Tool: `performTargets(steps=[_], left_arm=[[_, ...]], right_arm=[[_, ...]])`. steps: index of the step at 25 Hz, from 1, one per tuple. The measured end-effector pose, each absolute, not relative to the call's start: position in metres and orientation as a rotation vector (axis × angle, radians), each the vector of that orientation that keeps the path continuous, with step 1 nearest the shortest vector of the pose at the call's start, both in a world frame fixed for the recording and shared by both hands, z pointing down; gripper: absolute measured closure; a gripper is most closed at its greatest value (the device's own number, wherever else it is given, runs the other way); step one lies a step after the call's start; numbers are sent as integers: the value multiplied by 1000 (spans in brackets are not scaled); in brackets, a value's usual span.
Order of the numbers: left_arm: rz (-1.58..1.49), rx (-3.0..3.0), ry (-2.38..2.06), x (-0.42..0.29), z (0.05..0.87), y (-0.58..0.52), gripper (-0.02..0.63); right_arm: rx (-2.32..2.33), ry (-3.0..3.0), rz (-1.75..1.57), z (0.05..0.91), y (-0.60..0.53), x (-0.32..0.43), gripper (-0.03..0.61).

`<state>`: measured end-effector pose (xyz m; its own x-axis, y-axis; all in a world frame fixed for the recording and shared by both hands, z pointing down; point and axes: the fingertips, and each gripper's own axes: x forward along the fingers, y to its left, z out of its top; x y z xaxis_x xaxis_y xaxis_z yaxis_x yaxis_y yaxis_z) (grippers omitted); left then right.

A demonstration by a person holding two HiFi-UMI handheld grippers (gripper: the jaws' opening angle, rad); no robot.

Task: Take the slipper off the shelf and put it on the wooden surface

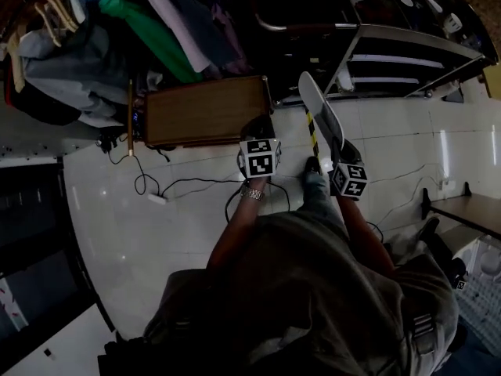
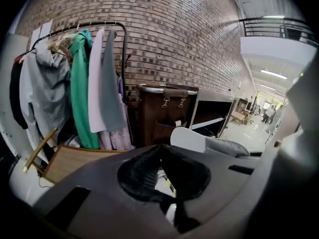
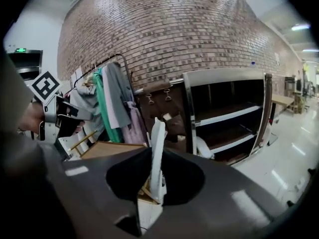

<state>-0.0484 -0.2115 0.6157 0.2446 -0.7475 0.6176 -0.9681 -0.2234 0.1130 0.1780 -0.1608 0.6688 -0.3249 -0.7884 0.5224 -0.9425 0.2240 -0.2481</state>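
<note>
The slipper [image 1: 321,110], white-soled with a grey upper, hangs in the air between the metal shelf [image 1: 407,57] and the wooden surface [image 1: 203,110]. My right gripper [image 1: 338,153] is shut on its heel end. In the right gripper view the slipper [image 3: 158,153] stands edge-on between the jaws of that gripper [image 3: 154,193]. The shelf [image 3: 229,116] lies beyond, to the right. My left gripper [image 1: 258,128] hovers by the board's right end, shut with nothing in it. The left gripper view shows the slipper [image 2: 199,139] to the right and the board [image 2: 75,161] low on the left.
A clothes rack [image 1: 117,22] full of garments stands left of the board, against a brick wall [image 2: 164,39]. A dark cabinet [image 2: 159,113] stands behind the board. Cables [image 1: 156,186] trail over the pale tiled floor. Yellow-black tape [image 1: 313,131] marks the floor. A table corner [image 1: 470,210] juts in at right.
</note>
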Motion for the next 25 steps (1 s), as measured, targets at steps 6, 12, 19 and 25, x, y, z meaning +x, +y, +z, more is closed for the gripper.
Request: performTargets(steps=[6,12,19,25], left_arm=[[628,1984,-1633,-215,622,-108,606],[516,1857,-1699,-332,616,-49,607],[506,1776,-1735,-379,630,-4,606],[510,1687,-1690,-378,667,17,606]], right_arm=[[1584,-2245,822,669,-100,5,525],[1533,-2214,1259,709,-92,-143,525],[1817,-1997,1553,792,-169,-182,522],[1890,-1771,1660,864,-219,-183,496]])
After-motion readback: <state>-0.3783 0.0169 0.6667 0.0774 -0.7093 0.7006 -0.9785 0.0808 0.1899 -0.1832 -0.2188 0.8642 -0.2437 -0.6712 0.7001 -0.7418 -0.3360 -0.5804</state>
